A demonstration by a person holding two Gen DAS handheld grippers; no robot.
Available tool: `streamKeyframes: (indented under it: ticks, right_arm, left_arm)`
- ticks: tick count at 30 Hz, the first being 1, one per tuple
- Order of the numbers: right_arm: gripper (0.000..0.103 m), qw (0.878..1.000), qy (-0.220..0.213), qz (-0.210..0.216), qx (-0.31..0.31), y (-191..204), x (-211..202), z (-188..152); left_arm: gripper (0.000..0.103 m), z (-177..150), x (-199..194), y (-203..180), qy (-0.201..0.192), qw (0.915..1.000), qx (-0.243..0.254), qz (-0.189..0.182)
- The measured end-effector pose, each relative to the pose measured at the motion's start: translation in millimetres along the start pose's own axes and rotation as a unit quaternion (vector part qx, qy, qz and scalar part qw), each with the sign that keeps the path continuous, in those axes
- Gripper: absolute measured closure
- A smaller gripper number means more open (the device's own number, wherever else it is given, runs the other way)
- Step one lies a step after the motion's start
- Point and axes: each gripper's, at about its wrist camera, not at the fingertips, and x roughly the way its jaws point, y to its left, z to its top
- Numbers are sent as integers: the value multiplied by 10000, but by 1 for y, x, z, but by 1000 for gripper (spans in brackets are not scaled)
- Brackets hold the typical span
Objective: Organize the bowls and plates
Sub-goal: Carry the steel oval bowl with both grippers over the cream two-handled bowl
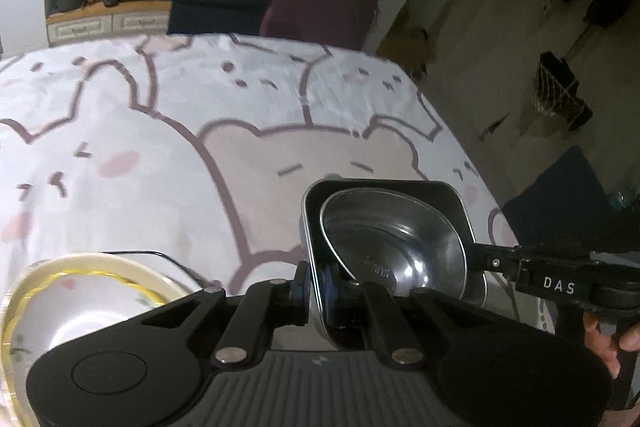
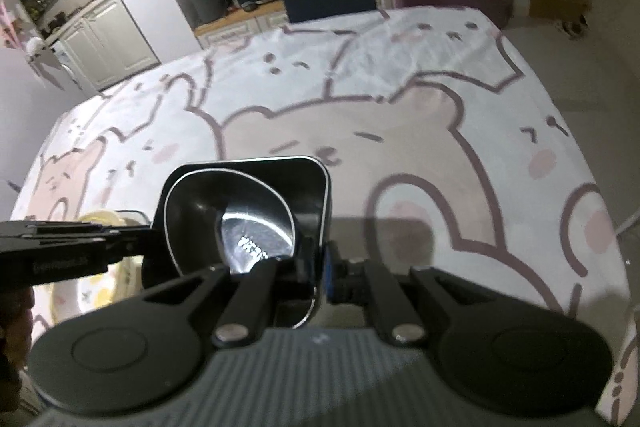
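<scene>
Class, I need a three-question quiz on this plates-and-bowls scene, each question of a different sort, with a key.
1. True or false: the steel bowl sits inside the black tray.
2. Which grippers clamp the tray's wall? A. left only B. right only C. both
3. Fill in: the yellow-rimmed dish lies on the ____ cloth.

Key:
1. True.
2. C: left gripper and right gripper each pinch a side.
3. Bear-print.

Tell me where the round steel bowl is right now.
The steel bowl sits inside the square metal tray, which the left gripper and right gripper clamp by opposite walls above the bear-print cloth.
</scene>
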Motion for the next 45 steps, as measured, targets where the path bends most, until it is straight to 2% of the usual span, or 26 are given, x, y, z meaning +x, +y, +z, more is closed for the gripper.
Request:
streamKeyframes:
  ticks: [9,23,29,34,45]
  right_arm:
    - [97,9983,-323,398,-270,51,-18,3]
    - [96,9944,-163,681,-796,136,-3,1]
    - [96,9924,34,857,-886,163,10,-4]
    - [95,9911,175,829,-1025,181,18,-9]
    - [94,9878,465,801,-1255,207,32,-20]
  left_arm:
    - [95,-6,-53,33,-414,9986,-293,174]
    - [95,-26,-105,95,-634,9936,-731,581]
    - [95,-34,-114,121,-567,9919,-928,649]
    - [95,-41,-116,136,-459,9912,-1035,685]
    - [96,-47,-103,151,-157,9902,-1083,868]
